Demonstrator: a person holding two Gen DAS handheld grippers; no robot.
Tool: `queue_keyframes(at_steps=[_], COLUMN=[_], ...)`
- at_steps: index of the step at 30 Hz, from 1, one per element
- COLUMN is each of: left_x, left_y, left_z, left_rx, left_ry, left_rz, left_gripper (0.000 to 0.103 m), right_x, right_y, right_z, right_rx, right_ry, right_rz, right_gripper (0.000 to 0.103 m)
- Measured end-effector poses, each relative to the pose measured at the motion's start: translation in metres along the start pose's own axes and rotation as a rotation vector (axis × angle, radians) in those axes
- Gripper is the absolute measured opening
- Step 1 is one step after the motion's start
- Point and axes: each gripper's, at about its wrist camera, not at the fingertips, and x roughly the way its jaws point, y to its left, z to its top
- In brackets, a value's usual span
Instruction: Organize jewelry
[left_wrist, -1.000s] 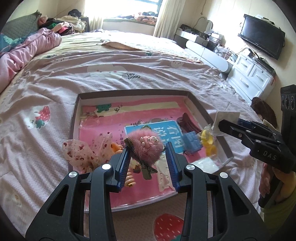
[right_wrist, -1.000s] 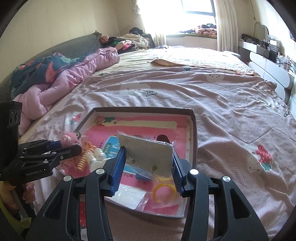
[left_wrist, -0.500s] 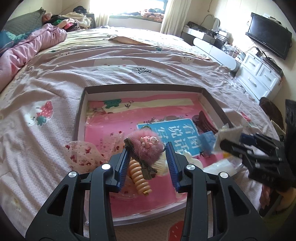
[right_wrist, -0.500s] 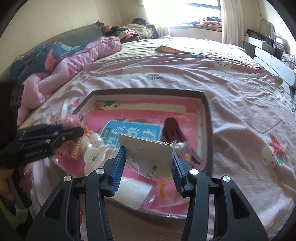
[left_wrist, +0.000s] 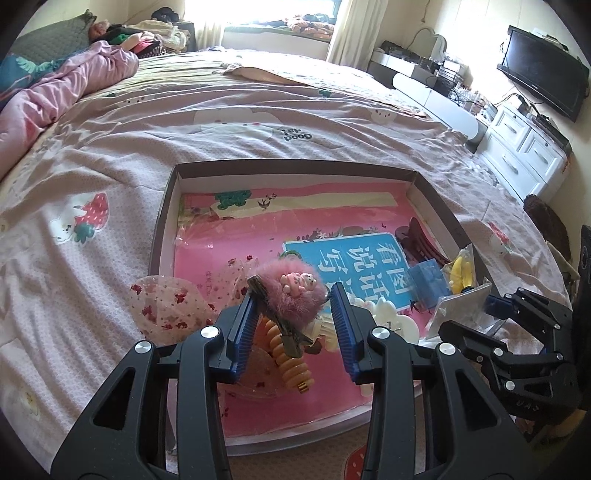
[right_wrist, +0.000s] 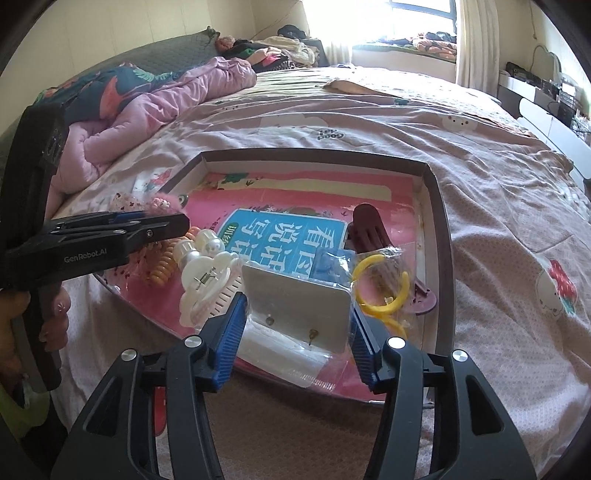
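Jewelry lay in one open box (left_wrist: 164, 206) on the bed (left_wrist: 258, 122): one orange coil (left_wrist: 291, 363), one white claw clip (right_wrist: 201, 282), one maroon clip (right_wrist: 365, 229), one yellow ring (right_wrist: 382, 291). Left tool (left_wrist: 293, 312) pinched one pink fluffy clip (left_wrist: 291, 295). Right tool (right_wrist: 295, 325) was opening around one bagged earring card (right_wrist: 299, 299), which still sat between its pads.
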Motion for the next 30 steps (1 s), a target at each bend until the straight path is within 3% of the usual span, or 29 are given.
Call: queue_keyframes(at_steps=[11, 20, 28, 30], left_x=[-0.006, -0.041, -0.076, -0.082], left_y=[-0.002, -0.004, -0.007, -0.008], left_z=[-0.002, -0.011, -0.033, -0.039], left_rx=[-0.006, -0.021, -0.028, -0.027], left_ry=[-0.005, -0.043, -0.082, -0.087], left_rz=[0.002, 0.003, 0.021, 0.025], left_gripper=[0.046, 0.066, 0.086, 0.087], right_x=[-0.015, -0.056, -0.087, -0.091], right_y=[-0.003, -0.006, -0.004, -0.001], right_z=[-0.004, -0.013, -0.026, -0.031], right_rx=[0.015, 0.03, 0.053, 0.054], right_ry=[-0.02, -0.098, -0.145, -0.151], right_rz=[-0.04, -0.094, -0.102, -0.103], right_gripper=[0.069, 0.094, 0.096, 0.096])
